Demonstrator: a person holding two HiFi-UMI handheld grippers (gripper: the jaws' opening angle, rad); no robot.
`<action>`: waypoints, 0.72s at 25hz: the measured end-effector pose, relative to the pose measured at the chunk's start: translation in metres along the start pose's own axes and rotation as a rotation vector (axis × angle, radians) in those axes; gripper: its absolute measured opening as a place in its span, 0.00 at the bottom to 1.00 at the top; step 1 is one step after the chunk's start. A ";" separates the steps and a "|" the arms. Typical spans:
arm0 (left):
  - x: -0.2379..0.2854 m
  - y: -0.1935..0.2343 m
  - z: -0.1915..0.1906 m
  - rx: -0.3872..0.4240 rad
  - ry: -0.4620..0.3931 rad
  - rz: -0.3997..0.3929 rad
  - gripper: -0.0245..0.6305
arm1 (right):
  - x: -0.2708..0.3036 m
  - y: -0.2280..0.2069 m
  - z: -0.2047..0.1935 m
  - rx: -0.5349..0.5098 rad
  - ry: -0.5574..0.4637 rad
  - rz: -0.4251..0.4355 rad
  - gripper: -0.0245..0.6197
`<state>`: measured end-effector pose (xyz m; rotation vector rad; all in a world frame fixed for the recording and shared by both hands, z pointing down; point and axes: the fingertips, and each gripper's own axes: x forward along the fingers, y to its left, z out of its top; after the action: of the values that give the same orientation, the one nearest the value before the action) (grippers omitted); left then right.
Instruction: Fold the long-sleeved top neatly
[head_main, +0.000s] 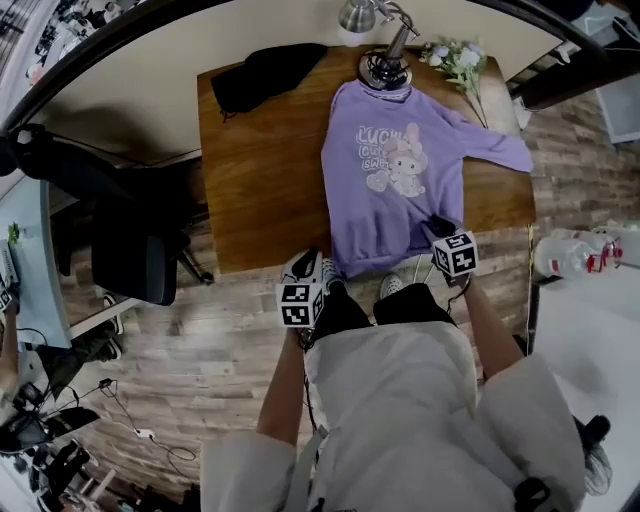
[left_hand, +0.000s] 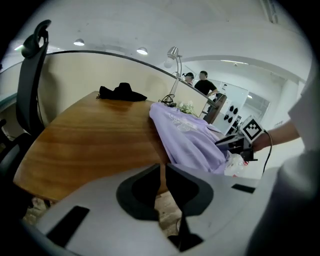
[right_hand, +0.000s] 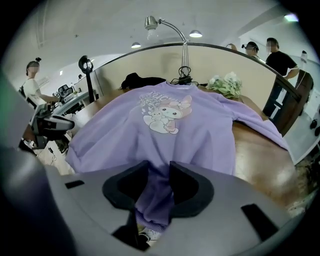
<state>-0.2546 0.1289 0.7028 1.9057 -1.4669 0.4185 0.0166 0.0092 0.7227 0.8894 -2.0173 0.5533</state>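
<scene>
Chest print on the purple long-sleeved top (head_main: 395, 190): the top line reads "LUCKY"; the lower lines are not legible. Both forearms reach forward, with the grippers angled downward at the near edge of the worktop (head_main: 260, 170). Left gripper (left_hand: 163, 172): fingers closed, empty, just left of the hem. Right gripper (right_hand: 159, 175): fingers clamped on bunched hem fabric. The top lies flat and face up, long axis near-to-far, collar at the lamp (head_main: 385, 70) base, one sleeve stretched rightward.

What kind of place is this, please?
Probably an open-plan office or lab: a wooden desk, where the purple long-sleeved top lies, has a desk lamp and a curved partition behind it, and a black office chair stands beside it.
</scene>
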 end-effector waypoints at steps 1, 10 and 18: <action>-0.003 -0.006 -0.008 -0.011 -0.001 -0.011 0.09 | 0.000 0.000 0.000 0.000 -0.003 0.002 0.26; 0.025 -0.039 -0.089 -0.116 0.123 -0.069 0.32 | -0.001 0.002 0.000 -0.048 -0.042 0.046 0.26; 0.025 -0.054 -0.077 -0.113 0.039 -0.009 0.09 | 0.000 0.004 -0.004 -0.113 -0.055 0.100 0.26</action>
<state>-0.1840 0.1701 0.7558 1.8044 -1.4262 0.3592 0.0157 0.0142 0.7251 0.7465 -2.1293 0.4691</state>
